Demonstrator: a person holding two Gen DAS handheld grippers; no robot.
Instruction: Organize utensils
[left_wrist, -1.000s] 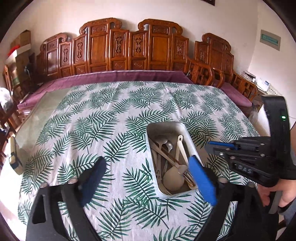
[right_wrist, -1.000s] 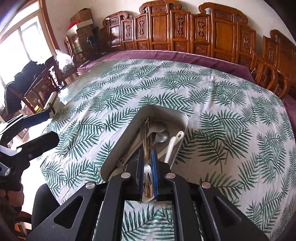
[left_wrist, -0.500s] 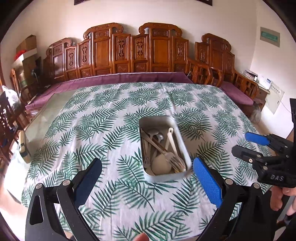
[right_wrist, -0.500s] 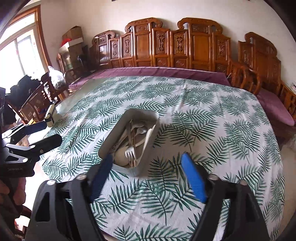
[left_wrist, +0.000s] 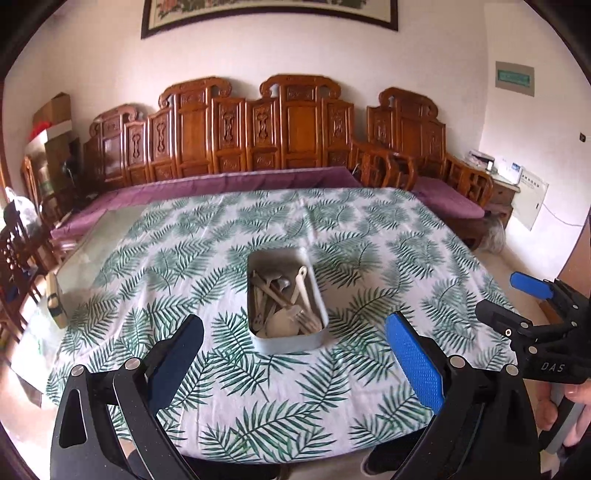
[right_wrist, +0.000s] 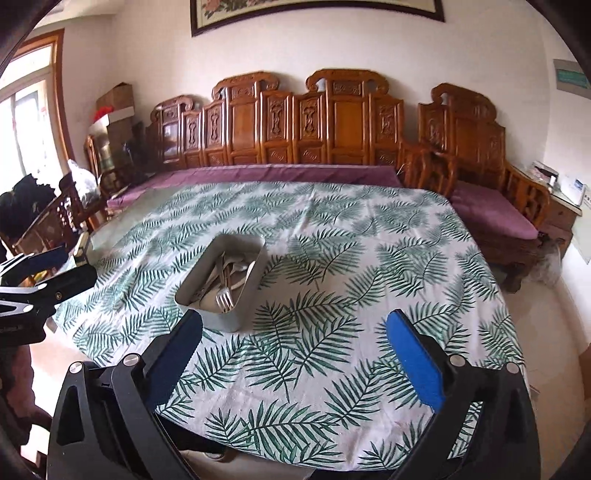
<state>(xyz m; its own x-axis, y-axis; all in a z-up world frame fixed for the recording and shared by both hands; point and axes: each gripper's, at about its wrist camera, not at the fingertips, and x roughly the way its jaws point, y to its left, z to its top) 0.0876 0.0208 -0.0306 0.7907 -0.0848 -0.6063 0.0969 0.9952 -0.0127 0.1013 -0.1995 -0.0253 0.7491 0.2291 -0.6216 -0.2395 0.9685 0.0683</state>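
Observation:
A grey metal tray (left_wrist: 286, 341) stands in the middle of the leaf-print tablecloth (left_wrist: 184, 266), holding several utensils (left_wrist: 280, 299): spoons, a pale ladle and a fork (right_wrist: 224, 297) at its near end. My left gripper (left_wrist: 293, 325) hovers short of the tray, open and empty. My right gripper (right_wrist: 293, 321) is back from the tray over the cloth's near edge, its jaws opening wide with nothing between them. Each gripper shows in the other's view: the right gripper (left_wrist: 498, 293) at the right, the left gripper (right_wrist: 75, 262) at the left.
A carved wooden bench (left_wrist: 295, 147) with a purple cushion runs behind the table. Dark wooden chairs (right_wrist: 55, 221) crowd the left side. A small yellowish box (left_wrist: 55, 302) lies at the table's left edge. A hand (left_wrist: 576, 406) holds the right gripper's handle.
Both grippers have drawn back and up from the tray. The right gripper, shut over the tray a second ago, has opened wide, and a fork now lies at the tray's near end.

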